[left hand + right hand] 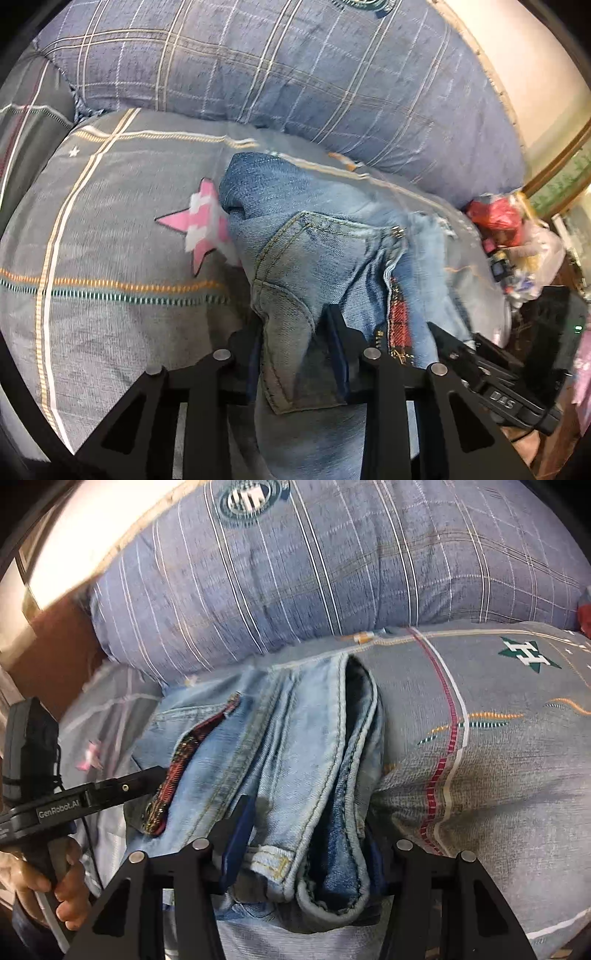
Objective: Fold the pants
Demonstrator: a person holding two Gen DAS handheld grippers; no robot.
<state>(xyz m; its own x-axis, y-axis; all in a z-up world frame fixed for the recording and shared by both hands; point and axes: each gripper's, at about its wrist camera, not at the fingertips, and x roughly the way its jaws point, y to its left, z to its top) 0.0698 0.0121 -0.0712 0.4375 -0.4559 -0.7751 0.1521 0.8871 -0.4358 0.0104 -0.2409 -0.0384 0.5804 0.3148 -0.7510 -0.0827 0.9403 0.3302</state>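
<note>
The jeans (332,251) lie bunched on a bed, on a grey bedspread (110,221) with stripes and a pink star patch (201,225) that the denim partly covers. Behind them sits a blue plaid pillow (277,66).

The left gripper (299,332) has its jaws clamped on a thick fold of denim by a back pocket; the fabric fills the gap between the blue pads, so the pad faces are hidden. The lower edge of the cloth runs out of the left wrist view.

The right gripper (306,834) has its jaws clamped on the stacked hem and seam edges of the jeans (295,746); the right-hand pad is almost wholly buried behind the dark blue inner layer. How many layers it pinches is hard to make out.

In the right wrist view the left gripper's body enters from the left, held by a hand (44,882), its tip lost behind a red plaid lining (177,771) at the pocket. The pictures are motion-blurred. Clutter at the right edge of the left wrist view, including something red (495,218), is too smeared to name.
</note>
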